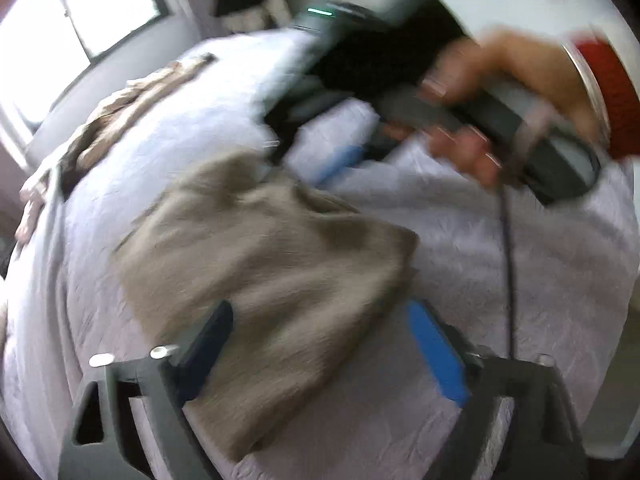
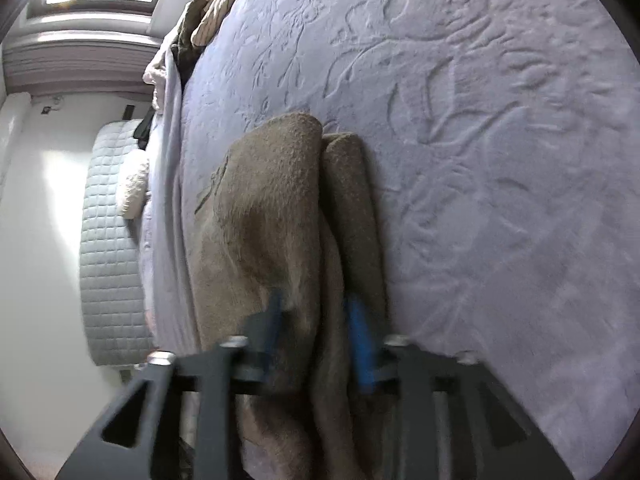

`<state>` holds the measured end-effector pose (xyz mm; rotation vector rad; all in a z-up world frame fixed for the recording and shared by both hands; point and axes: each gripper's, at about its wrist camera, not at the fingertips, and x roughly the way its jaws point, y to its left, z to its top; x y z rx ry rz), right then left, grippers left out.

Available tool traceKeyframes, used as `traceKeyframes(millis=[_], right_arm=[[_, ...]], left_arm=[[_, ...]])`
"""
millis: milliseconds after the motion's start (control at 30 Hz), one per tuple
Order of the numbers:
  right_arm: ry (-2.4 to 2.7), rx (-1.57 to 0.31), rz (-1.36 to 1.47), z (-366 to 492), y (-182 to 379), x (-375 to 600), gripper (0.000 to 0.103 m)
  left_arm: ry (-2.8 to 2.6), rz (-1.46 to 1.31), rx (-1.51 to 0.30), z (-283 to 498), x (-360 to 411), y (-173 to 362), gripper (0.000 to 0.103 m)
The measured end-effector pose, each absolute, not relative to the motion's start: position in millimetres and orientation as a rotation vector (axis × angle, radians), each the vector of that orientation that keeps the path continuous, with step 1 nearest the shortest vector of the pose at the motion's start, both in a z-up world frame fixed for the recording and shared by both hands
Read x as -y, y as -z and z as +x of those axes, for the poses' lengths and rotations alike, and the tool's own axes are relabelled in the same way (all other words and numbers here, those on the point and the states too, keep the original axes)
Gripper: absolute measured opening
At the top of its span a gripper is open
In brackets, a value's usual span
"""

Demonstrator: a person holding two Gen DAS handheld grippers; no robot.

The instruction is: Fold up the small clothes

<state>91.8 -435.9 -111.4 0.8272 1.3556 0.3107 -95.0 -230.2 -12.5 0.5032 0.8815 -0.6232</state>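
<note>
We see our left claw (image 1: 320, 344) spread wide, the tan fleece garment (image 1: 264, 248) lying loose between its fingers on the lavender bedspread (image 1: 520, 248). Our right claw (image 2: 316, 336), at two o'clock, stands half open around a fold, pads apparently not pressing. No readable writing. The garment is fuzzy and rumpled.
</note>
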Motion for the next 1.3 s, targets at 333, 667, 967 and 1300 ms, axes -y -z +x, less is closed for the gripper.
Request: traceKeyframes(millis=[333,667,967,1300], right_arm=[[-0.249,-1.153,1.134,-50,63,434,0.065],[-0.154,-1.175,1.362,-71,135,359,0.013],[-0.111,-1.198,1.33,-90,139,339,0.007],[-0.124,-1.346,0.969,-92,85,353,0.012]], left_arm=[[0.414,-0.176,-1.32,-29,91,38,0.091],[0.507,-0.411,-1.503,-1,80,85,0.032],[0.523,-0.145,-1.436,-21,85,79,0.03],[0.34,-0.052,-1.293,-35,84,45,0.091]])
